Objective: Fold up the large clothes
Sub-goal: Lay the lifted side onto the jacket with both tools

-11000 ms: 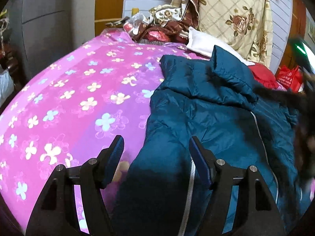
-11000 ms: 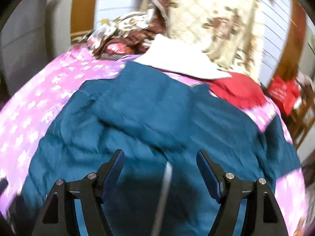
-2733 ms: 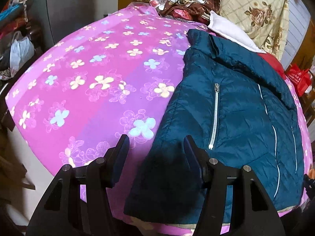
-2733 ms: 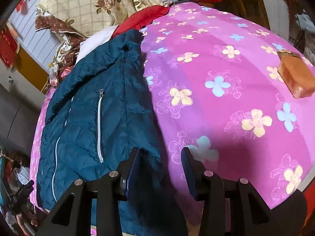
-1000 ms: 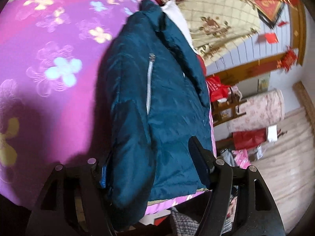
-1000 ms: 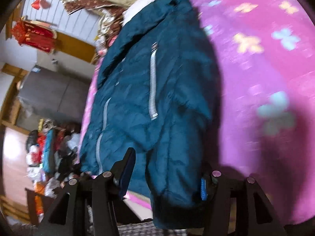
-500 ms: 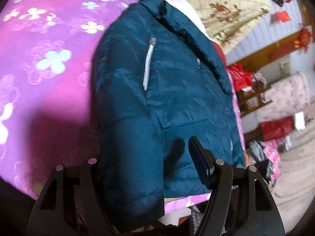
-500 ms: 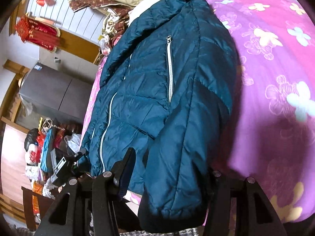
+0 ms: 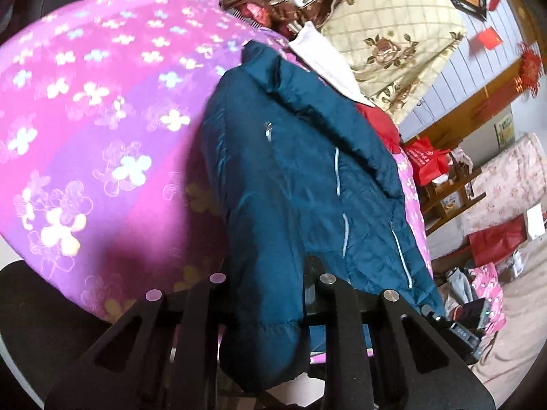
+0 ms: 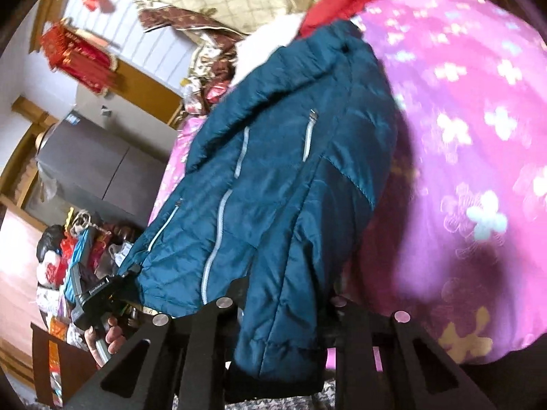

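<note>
A dark teal quilted jacket (image 9: 294, 171) with silver zips lies on a pink flowered bed (image 9: 85, 109), collar toward the pillows. My left gripper (image 9: 265, 283) is shut on the jacket's sleeve end, which hangs bunched between the jaws at the bed's near edge. In the right wrist view the jacket (image 10: 280, 177) fills the middle. My right gripper (image 10: 282, 304) is shut on the other sleeve end. The left gripper (image 10: 102, 294) shows there at the jacket's far hem. The right gripper (image 9: 454, 328) shows at the lower right of the left wrist view. All fingertips are hidden by fabric.
A beige rose-patterned pillow (image 9: 386, 27), a white cloth (image 9: 324, 61) and a red garment (image 9: 379, 119) lie at the head of the bed. A grey cabinet (image 10: 95, 167) and cluttered bags (image 10: 68, 256) stand on one side. A wooden shelf with red bags (image 9: 441, 177) stands on the other.
Both sets of jaws have closed on the sleeve ends since half a second ago. Both cameras have swung, and the jacket now appears more upright in each view.
</note>
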The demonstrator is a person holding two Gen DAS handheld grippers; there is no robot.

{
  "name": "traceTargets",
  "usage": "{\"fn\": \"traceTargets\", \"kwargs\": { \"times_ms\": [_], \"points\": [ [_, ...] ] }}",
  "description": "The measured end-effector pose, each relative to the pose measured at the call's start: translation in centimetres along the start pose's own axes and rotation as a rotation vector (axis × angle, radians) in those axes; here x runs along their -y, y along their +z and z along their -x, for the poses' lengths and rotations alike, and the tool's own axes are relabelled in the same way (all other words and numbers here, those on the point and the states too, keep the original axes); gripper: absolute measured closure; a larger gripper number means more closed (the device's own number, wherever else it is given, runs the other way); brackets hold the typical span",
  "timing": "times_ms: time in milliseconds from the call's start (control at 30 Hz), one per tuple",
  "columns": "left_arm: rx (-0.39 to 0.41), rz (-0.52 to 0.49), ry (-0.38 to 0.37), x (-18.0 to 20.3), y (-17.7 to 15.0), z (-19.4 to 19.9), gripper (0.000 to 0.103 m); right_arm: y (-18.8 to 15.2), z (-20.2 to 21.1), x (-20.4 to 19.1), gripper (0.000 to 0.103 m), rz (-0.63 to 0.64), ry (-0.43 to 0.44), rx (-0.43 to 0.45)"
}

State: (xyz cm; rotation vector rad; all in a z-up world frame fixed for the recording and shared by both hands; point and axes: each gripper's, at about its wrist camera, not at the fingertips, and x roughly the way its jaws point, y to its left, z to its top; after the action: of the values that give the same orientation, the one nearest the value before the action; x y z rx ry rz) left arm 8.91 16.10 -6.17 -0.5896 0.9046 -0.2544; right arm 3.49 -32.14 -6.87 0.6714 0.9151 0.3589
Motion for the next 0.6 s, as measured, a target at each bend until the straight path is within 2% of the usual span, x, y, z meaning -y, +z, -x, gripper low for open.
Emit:
{"fn": "traceTargets", "kwargs": {
  "times_ms": [133, 300, 467, 600],
  "points": [
    [0.040, -0.056, 0.003, 1.3, -0.7, 2.3, 0.085, -0.7, 2.0, -1.4, 0.083, 0.068, -0.009, -0.004],
    [0.096, -0.151, 0.037, 2.7, -2.0, 5.6, 0.085, -1.7, 4.0, -2.2, 0.083, 0.093, 0.005, 0.004],
    [0.132, -0.158, 0.048, 2.8, -1.8, 6.7, 0.085, -1.4, 5.0, -3.4, 0.083, 0.117, 0.018, 0.034],
    [0.148, -0.164, 0.062, 3.3, -0.7, 6.7, 0.085, 0.1, 4.8, -4.1, 0.083, 0.127, 0.017, 0.057]
  ]
}}
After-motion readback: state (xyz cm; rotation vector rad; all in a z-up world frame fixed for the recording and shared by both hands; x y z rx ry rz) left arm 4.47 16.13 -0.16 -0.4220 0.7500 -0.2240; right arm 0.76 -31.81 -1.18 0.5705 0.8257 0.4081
